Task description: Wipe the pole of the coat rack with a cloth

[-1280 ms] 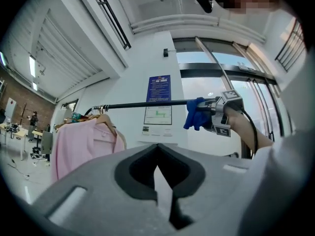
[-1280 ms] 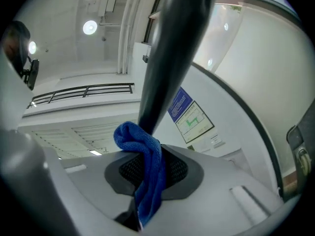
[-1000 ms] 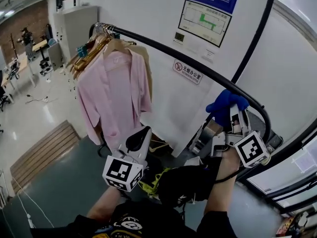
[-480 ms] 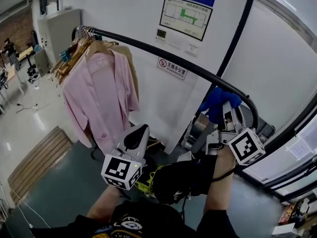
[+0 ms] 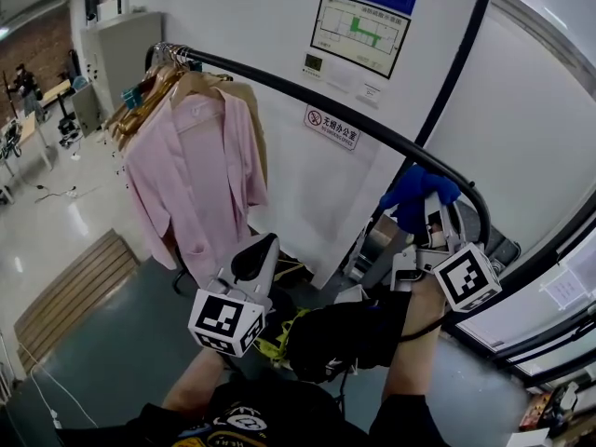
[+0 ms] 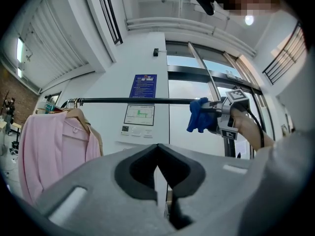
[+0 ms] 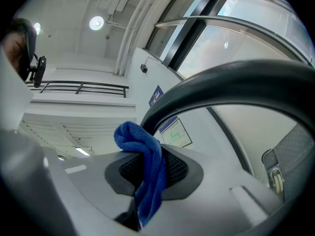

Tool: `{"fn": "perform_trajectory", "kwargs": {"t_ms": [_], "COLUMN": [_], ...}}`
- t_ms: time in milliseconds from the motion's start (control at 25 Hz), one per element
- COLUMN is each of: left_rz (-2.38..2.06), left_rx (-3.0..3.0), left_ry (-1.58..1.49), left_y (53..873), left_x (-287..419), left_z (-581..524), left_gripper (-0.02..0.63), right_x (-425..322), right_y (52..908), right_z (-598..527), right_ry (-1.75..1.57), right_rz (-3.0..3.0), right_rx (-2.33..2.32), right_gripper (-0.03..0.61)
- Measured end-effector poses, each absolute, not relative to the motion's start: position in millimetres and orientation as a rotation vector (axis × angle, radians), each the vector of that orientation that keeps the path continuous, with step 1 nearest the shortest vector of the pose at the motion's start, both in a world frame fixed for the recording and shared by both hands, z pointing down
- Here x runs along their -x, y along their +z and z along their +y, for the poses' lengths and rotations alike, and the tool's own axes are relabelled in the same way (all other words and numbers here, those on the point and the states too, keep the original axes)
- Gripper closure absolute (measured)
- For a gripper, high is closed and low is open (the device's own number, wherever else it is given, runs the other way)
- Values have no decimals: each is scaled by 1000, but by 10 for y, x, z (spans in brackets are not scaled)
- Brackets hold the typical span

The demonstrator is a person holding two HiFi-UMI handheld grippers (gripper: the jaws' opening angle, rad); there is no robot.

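The coat rack's black pole [image 5: 307, 89] runs from upper left down to a bend at the right in the head view. My right gripper [image 5: 424, 214] is shut on a blue cloth [image 5: 418, 194], and the cloth sits against the pole just before the bend. In the right gripper view the cloth [image 7: 145, 168] hangs between the jaws, with the pole [image 7: 231, 85] arching close above. My left gripper [image 5: 253, 261] hangs low, away from the pole, shut with nothing in it. The left gripper view shows the pole [image 6: 133, 101] and the cloth [image 6: 199, 115] at a distance.
A pink shirt [image 5: 197, 175] and several wooden hangers [image 5: 154, 91] hang at the pole's far left end. A white wall with posted signs [image 5: 361, 28] stands behind the rack. A wooden pallet [image 5: 74, 287] lies on the floor at the left. Glass panels are at the right.
The view has shifted slightly. The right gripper and the blue cloth stay at the same spot on the pole near the bend. The left gripper has hardly moved.
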State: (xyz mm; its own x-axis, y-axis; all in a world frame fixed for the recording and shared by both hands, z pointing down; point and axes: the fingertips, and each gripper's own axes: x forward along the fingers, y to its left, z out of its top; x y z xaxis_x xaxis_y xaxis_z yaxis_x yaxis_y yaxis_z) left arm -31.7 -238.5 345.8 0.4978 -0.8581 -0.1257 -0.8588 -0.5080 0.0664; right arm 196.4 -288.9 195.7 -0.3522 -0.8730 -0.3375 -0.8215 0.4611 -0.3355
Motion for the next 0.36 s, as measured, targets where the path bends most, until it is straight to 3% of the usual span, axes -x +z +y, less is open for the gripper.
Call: {"fn": "perform_trajectory", "kwargs": {"t_ms": [360], "left_rz": [1581], "left_rx": [2713], "left_ry": [208], "left_y": [3532], "left_x": [385], "left_z": [-2328], "left_gripper": [609], "right_x": [-1918], "right_y": [1927], "right_z": [-2852], "right_ry": [-120], "right_rz": [2254], "right_rx": [1362], "right_gripper": [517]}}
